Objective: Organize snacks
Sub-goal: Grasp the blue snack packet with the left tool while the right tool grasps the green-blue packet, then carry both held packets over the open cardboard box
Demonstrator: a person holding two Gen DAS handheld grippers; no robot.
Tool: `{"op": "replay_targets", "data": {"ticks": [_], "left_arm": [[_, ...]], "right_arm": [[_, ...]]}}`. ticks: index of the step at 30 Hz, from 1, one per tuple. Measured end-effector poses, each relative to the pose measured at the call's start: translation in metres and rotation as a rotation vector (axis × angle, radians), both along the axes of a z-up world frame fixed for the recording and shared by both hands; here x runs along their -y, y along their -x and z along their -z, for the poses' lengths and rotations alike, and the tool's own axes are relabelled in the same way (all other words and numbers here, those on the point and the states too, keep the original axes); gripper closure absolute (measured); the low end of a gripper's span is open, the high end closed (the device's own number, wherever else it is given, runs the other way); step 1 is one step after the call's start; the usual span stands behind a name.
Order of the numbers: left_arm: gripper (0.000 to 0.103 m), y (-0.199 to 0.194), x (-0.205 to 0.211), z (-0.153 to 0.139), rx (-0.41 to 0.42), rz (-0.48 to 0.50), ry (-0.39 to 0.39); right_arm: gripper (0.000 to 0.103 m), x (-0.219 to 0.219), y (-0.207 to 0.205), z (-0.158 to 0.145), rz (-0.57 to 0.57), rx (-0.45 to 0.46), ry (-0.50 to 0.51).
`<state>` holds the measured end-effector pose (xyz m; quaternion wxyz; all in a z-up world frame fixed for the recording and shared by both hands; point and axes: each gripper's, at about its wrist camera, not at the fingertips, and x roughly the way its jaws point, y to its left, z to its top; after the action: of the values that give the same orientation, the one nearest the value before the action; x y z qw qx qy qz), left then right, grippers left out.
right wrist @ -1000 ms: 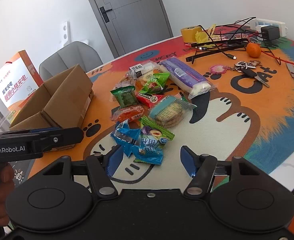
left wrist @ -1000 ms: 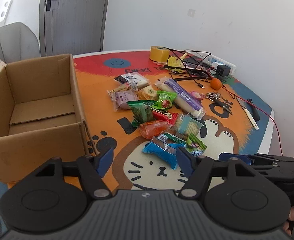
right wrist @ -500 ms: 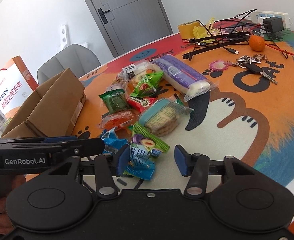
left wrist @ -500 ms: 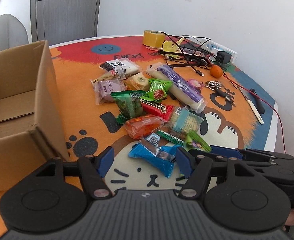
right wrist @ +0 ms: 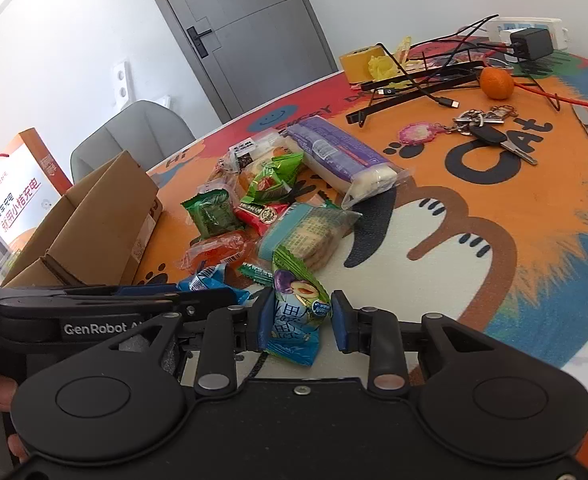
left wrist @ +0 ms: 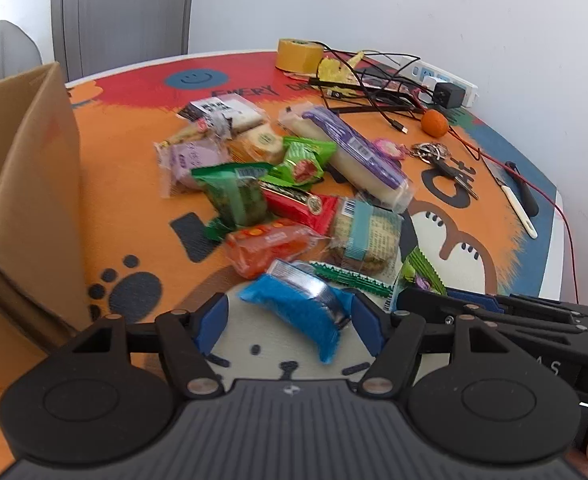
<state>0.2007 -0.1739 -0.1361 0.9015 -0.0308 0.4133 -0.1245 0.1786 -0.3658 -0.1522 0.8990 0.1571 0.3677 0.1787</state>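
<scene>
A pile of wrapped snacks [left wrist: 294, 184] lies on the cat-print mat; it also shows in the right wrist view [right wrist: 269, 208]. My left gripper [left wrist: 287, 322] is open, its fingers on either side of a blue snack packet [left wrist: 298, 304] lying on the mat. My right gripper [right wrist: 300, 322] has narrowed around a green and blue plum candy packet [right wrist: 298, 312], its left pad touching and its right pad with a small gap. An open cardboard box [left wrist: 25, 184] stands to the left, also in the right wrist view [right wrist: 93, 216].
Behind the snacks are a tape roll [left wrist: 298, 54], tangled cables [left wrist: 374, 88], a power strip [left wrist: 446, 84], an orange [left wrist: 434, 122], keys [left wrist: 438, 156] and a knife [left wrist: 514, 196]. A grey chair [right wrist: 133, 132] and an orange carton [right wrist: 17, 184] stand beyond the table.
Both grippers moved forward and down to the near snacks. The left now straddles the blue packet. The right has narrowed around the green and blue packet.
</scene>
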Motion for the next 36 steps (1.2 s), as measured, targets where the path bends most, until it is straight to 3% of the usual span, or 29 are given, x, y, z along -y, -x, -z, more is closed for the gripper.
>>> {"op": "replay_targets", "data": {"ticks": [8, 9, 21, 24, 36], "left_arm": [[0.049, 0.004, 0.000, -0.001, 0.028, -0.002, 0.011], [0.060, 0.005, 0.000, -0.003, 0.038, -0.003, 0.011], [0.076, 0.016, -0.016, -0.016, 0.056, -0.021, 0.058], [0.090, 0.021, -0.022, -0.023, 0.068, -0.021, 0.066], [0.090, 0.037, -0.048, -0.065, 0.175, -0.072, 0.063]], "right_arm": [[0.073, 0.002, 0.002, -0.003, 0.015, 0.004, 0.004], [0.073, 0.001, 0.002, -0.004, 0.015, 0.007, 0.003], [0.073, -0.009, 0.004, -0.020, 0.011, 0.044, 0.008], [0.073, -0.013, 0.004, -0.024, 0.007, 0.056, 0.006], [0.073, -0.042, 0.001, -0.055, -0.052, 0.135, -0.011]]}}
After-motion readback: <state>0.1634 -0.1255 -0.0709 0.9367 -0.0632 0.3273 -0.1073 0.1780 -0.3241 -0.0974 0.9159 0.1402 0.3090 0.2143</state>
